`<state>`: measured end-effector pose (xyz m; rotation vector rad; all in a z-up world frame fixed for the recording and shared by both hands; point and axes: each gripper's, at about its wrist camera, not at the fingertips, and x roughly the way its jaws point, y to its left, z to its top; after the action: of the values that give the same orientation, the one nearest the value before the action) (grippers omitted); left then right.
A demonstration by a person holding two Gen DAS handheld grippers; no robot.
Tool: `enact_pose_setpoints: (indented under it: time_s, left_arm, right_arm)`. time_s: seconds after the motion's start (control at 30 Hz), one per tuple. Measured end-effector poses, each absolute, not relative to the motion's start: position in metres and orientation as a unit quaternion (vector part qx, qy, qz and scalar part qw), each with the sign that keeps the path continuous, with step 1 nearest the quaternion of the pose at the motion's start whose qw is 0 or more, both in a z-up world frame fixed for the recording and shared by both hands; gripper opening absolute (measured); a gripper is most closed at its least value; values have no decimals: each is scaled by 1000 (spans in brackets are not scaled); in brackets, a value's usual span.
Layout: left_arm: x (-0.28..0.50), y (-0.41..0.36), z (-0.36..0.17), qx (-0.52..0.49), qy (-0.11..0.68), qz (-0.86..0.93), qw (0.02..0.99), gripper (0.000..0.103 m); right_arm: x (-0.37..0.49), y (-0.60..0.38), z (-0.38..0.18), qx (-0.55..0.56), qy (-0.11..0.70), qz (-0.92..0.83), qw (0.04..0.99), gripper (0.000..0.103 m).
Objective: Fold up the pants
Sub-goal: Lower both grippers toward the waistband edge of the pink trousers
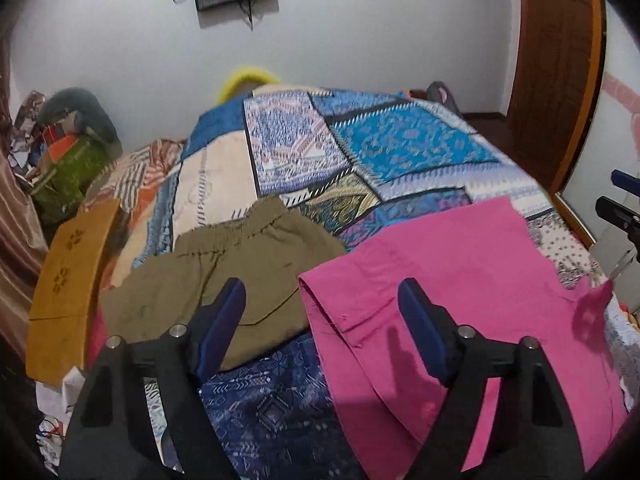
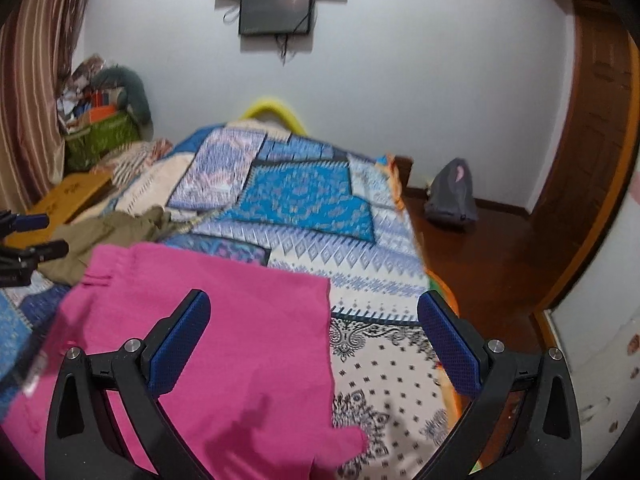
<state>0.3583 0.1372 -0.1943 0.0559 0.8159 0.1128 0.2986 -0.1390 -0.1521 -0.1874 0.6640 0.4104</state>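
Pink pants (image 1: 452, 300) lie spread flat on the patterned bedspread (image 1: 360, 148), also in the right wrist view (image 2: 224, 320). Olive-green pants (image 1: 224, 268) lie crumpled just to their left, also in the right wrist view (image 2: 108, 236). My left gripper (image 1: 324, 300) is open and empty, hovering over the pink pants' left edge and the olive pants. My right gripper (image 2: 316, 320) is open and empty above the pink pants' right edge. The right gripper shows at the right edge of the left wrist view (image 1: 620, 200); the left gripper shows at the left edge of the right wrist view (image 2: 32, 236).
A wooden board (image 1: 64, 280) stands at the bed's left side. A cluttered green box (image 2: 100, 136) is in the far left corner by a striped curtain (image 2: 32, 80). A grey bag (image 2: 452, 196) sits on the wooden floor right of the bed. A screen (image 2: 276, 12) hangs on the wall.
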Motion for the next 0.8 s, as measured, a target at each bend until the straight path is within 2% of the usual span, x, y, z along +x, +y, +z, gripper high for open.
enact_pose_setpoints:
  time_s: [0.07, 0.17, 0.27, 0.5, 0.63, 0.7, 0.73, 0.77, 0.8]
  left_arm:
    - [363, 141, -203, 24, 398, 48, 916, 79]
    - [372, 145, -215, 18, 402, 40, 915, 78]
    - [382, 148, -226, 20, 415, 42, 909, 70]
    - [399, 163, -251, -16, 456, 37, 889, 60]
    - [406, 163, -263, -29, 465, 22, 885, 60]
    - [408, 162, -268, -30, 464, 22, 885, 60]
    - [409, 162, -270, -33, 463, 20, 885, 59]
    - [409, 162, -270, -37, 463, 16, 886, 56]
    - [409, 163, -270, -43, 462, 9, 886, 50]
  right_arm:
    - [313, -137, -162, -94, 339, 204, 913, 94]
    - [331, -135, -171, -101, 341, 210, 911, 93]
    - [352, -129, -180, -102, 348, 217, 906, 93]
    - [397, -128, -204, -81, 378, 218, 896, 92]
    - [404, -120, -219, -89, 401, 236, 880, 77]
    - [406, -115, -225, -99, 405, 240, 877, 77]
    - [407, -113, -228, -104, 409, 240, 874, 73]
    - [408, -112, -232, -106, 415, 244, 870, 62]
    - [410, -110, -237, -108, 427, 248, 863, 57]
